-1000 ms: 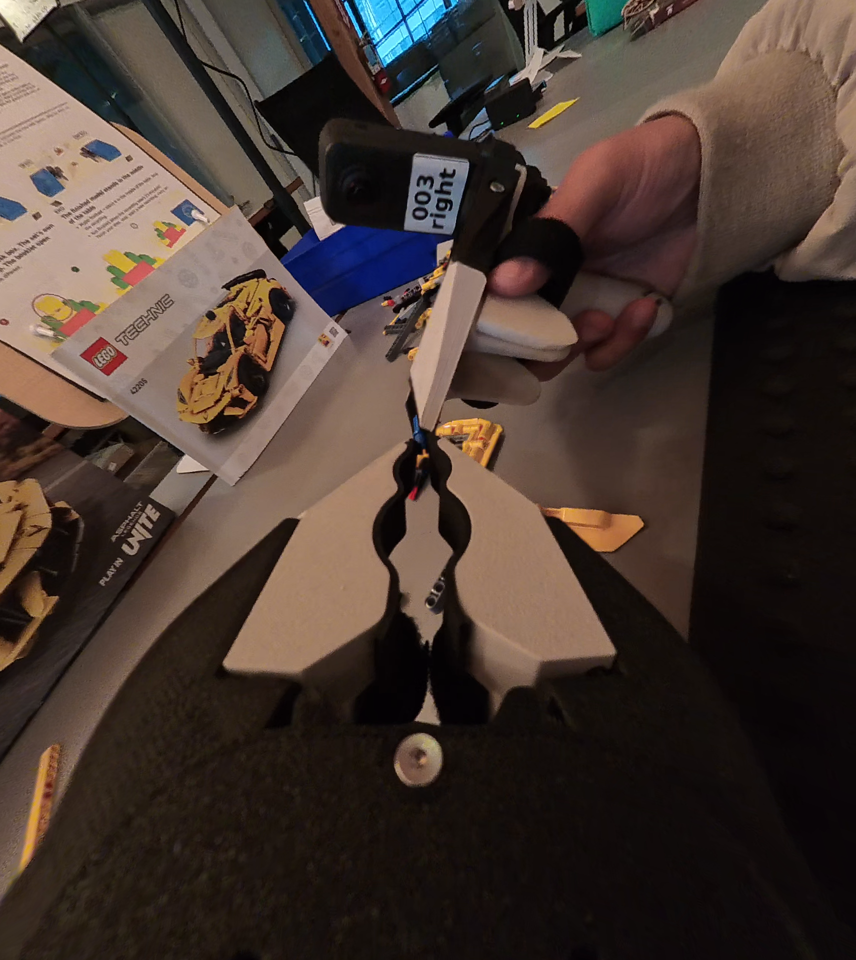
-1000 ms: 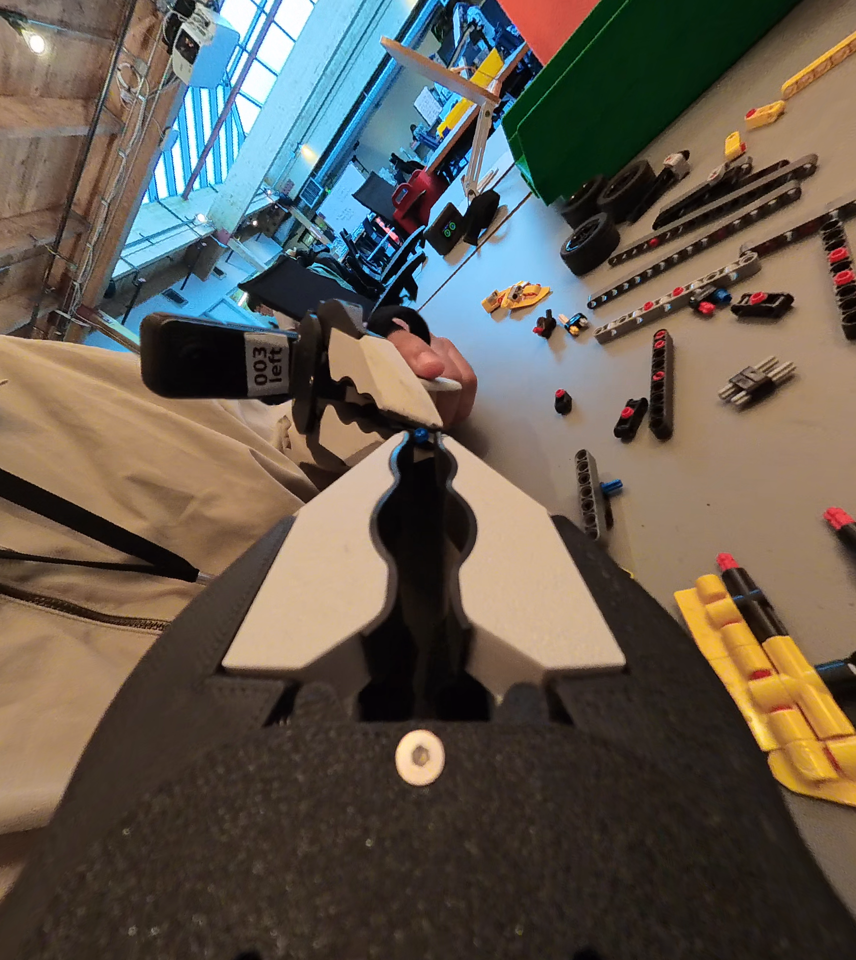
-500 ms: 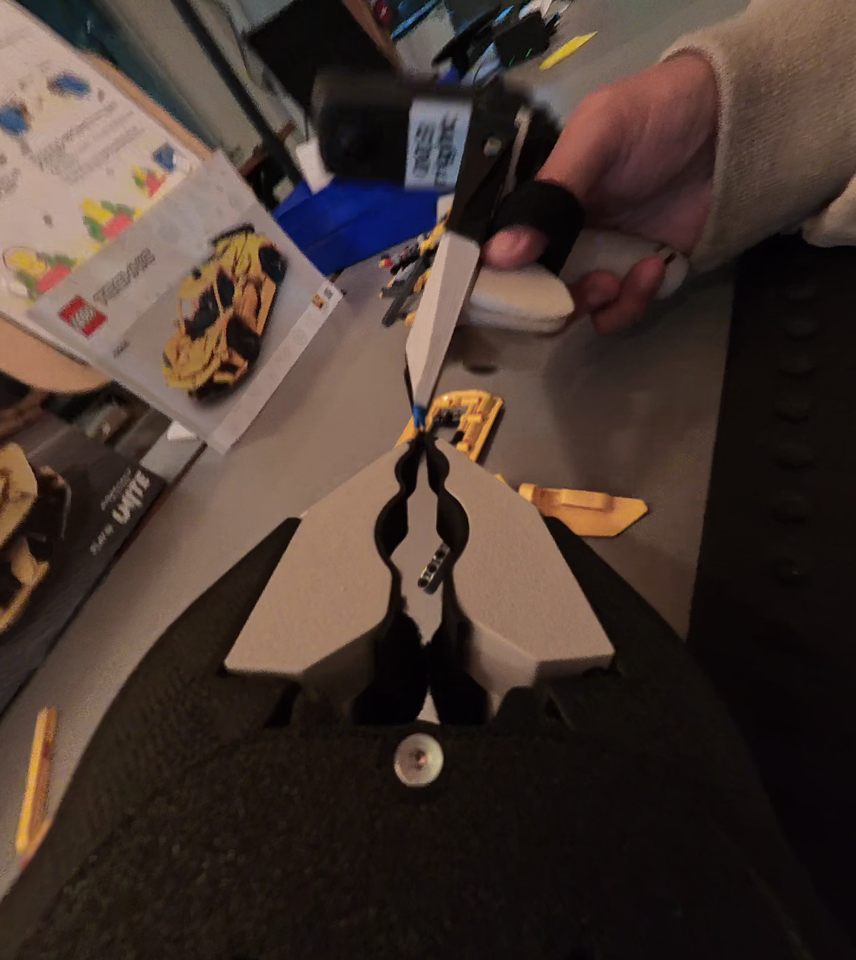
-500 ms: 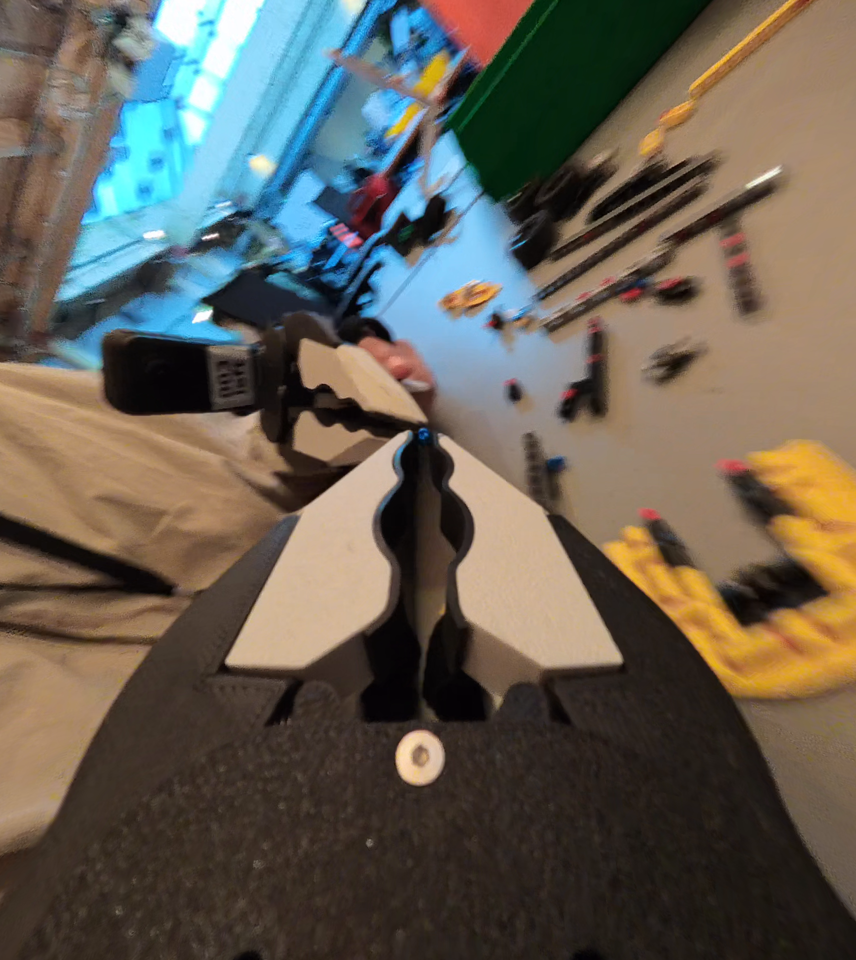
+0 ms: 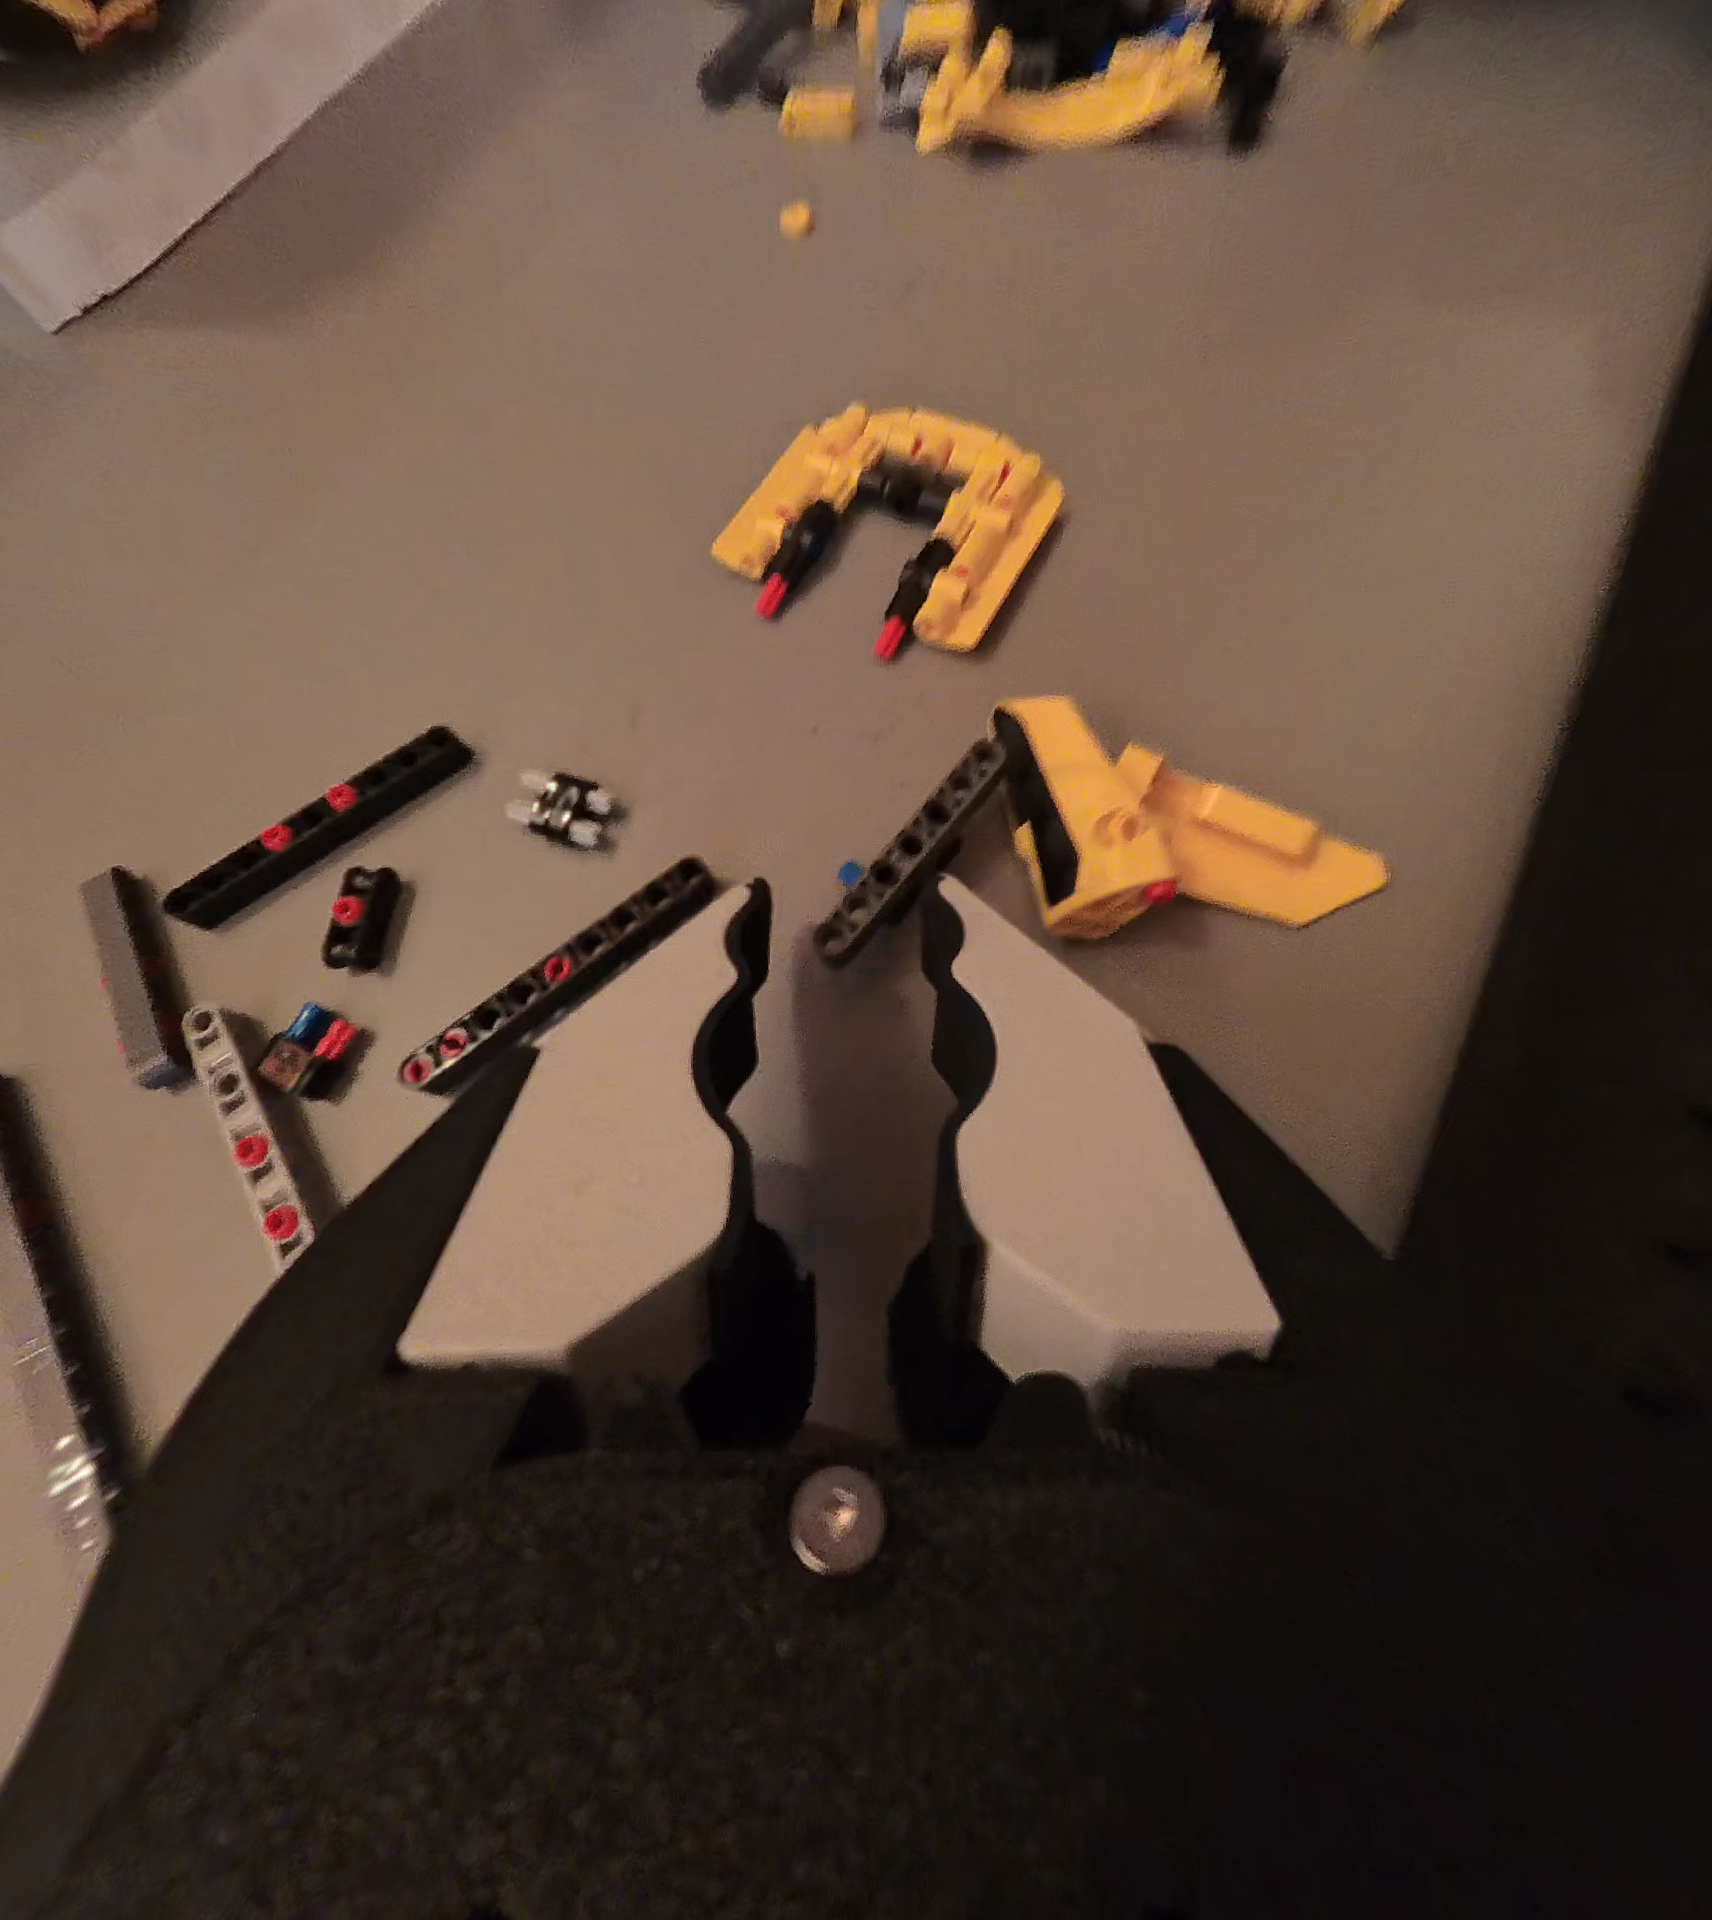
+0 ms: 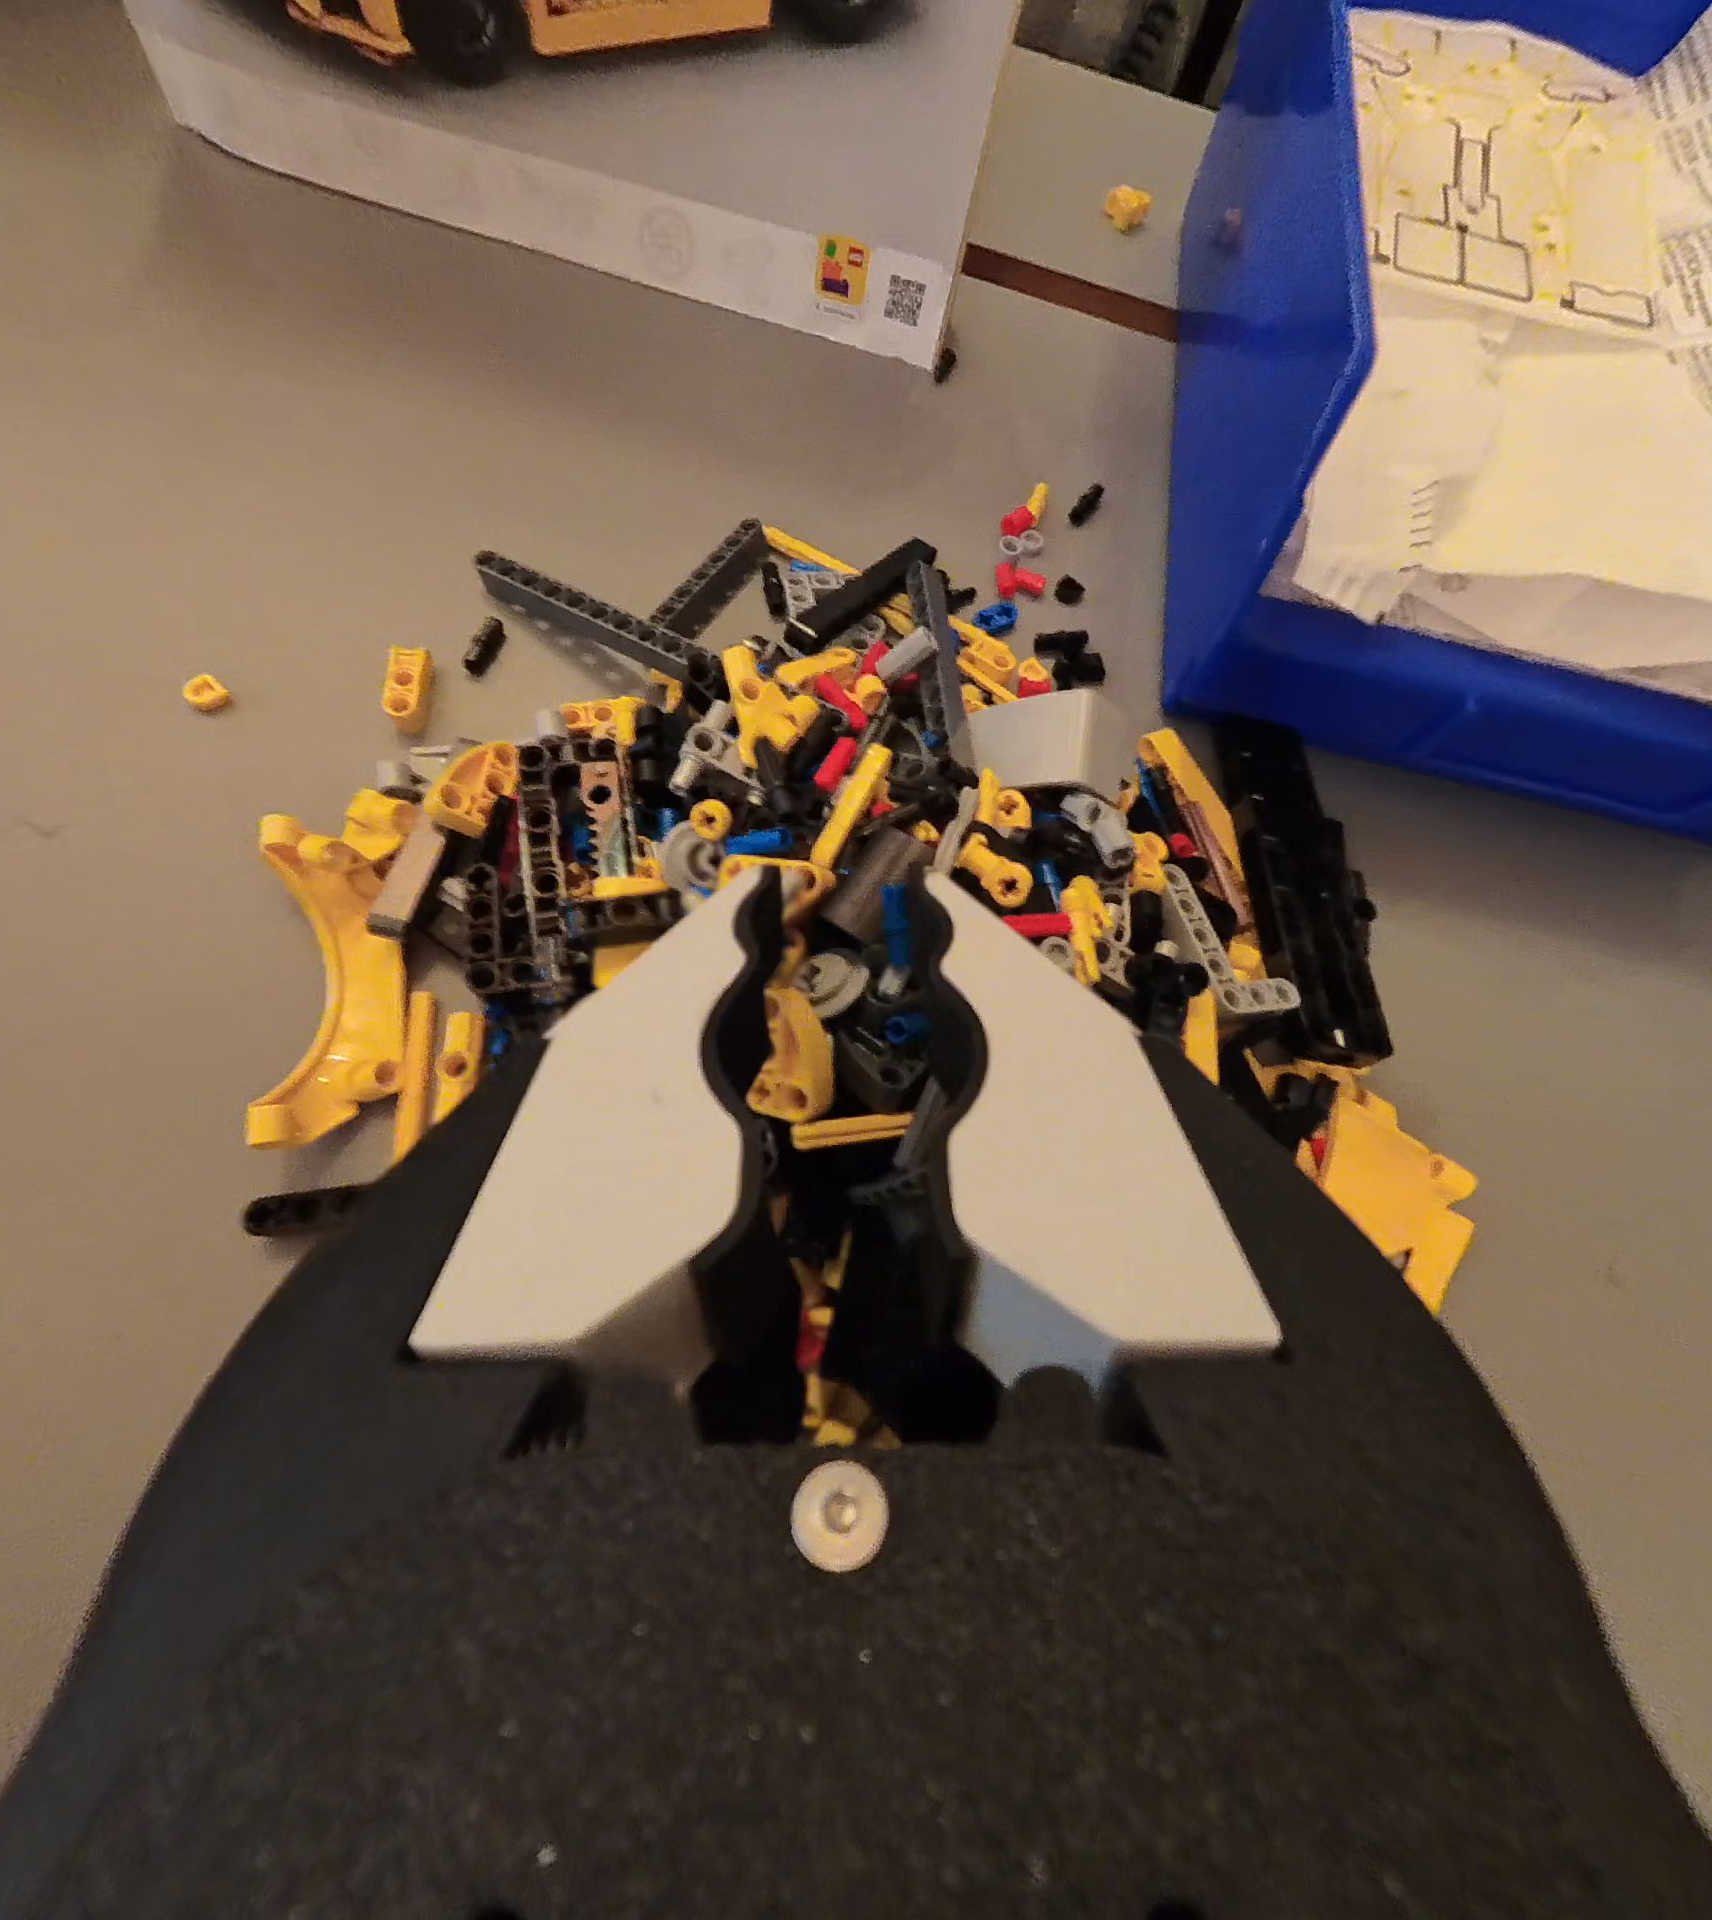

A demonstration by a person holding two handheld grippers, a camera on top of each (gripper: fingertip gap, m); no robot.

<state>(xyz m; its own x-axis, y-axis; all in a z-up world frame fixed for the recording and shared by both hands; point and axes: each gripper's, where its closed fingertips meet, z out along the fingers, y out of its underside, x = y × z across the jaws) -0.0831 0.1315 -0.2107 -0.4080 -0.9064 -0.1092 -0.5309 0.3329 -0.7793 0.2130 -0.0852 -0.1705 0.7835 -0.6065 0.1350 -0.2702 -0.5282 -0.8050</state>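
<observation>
My left gripper (image 5: 844, 899) is open and empty, pointing down at the grey table (image 5: 416, 468). Just beyond its tips lies a short black holed beam (image 5: 909, 857) with a blue pin at its side, leaning against a yellow panel piece (image 5: 1143, 831). A yellow U-shaped assembly (image 5: 893, 509) with two red-tipped pins lies farther off. My right gripper (image 6: 844, 883) is open and hovers low over a heap of loose yellow, black, red and blue building pieces (image 6: 831, 779). Nothing is gripped between its fingers; heap pieces show through the gap.
Left of the left gripper lie black beams (image 5: 561, 977), (image 5: 317, 826), grey beams (image 5: 244, 1132) and small connectors (image 5: 566, 805). A dark mat (image 5: 1662, 935) borders the table on the right. A blue bin (image 6: 1278, 520) holding printed paper and a printed booklet (image 6: 571, 197) stand beyond the heap. The gap from one gripper's tips to the other's is roughly 35 cm.
The two grippers were shut and tip to tip in the air over a small blue-tipped piece. They have parted, swung down toward the table, and both have opened.
</observation>
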